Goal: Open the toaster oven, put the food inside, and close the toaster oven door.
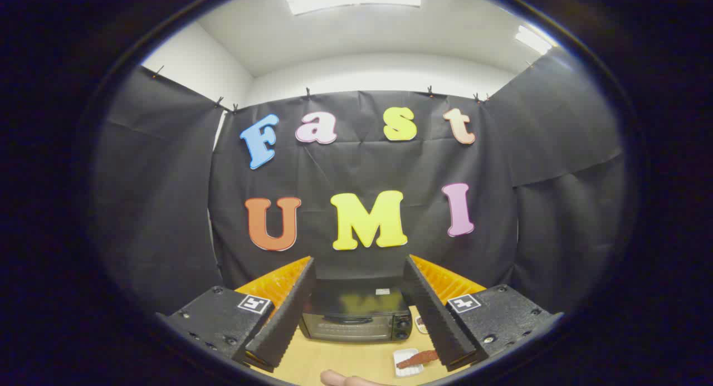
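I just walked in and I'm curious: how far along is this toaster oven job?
Nothing looks done yet. The toaster oven door is shut, and the food lies on a small white tray on the table. The gripper is open, holding nothing. Opening, loading and closing all remain.

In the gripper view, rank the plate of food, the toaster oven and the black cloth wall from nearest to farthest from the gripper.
The gripper is open, its fingers holding nothing.
1. Plate of food: on the table, beside the right finger.
2. Toaster oven: ahead, seen between the fingers, door shut.
3. Black cloth wall: behind the oven, farthest.
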Available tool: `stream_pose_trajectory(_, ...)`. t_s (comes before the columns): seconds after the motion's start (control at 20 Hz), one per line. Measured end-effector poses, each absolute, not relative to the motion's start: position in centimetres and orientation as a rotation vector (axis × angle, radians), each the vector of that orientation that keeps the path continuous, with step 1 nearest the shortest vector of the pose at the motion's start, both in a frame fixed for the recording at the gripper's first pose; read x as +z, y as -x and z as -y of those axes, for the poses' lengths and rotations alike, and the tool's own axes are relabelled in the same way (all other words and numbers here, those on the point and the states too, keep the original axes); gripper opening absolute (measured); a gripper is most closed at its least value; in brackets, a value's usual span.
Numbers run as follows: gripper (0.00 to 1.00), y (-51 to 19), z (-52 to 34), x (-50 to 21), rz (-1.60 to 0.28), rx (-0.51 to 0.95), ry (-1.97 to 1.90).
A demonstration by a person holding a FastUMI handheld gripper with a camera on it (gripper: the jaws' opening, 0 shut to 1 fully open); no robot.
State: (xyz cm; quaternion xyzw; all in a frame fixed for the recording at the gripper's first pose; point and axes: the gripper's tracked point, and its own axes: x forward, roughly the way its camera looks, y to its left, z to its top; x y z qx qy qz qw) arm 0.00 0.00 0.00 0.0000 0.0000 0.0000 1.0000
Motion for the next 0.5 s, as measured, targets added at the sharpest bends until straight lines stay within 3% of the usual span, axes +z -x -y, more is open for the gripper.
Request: stream_pose_trajectory(0.5, 1.00, 0.34, 0.58, -0.46, -0.014, -0.012, 0.006)
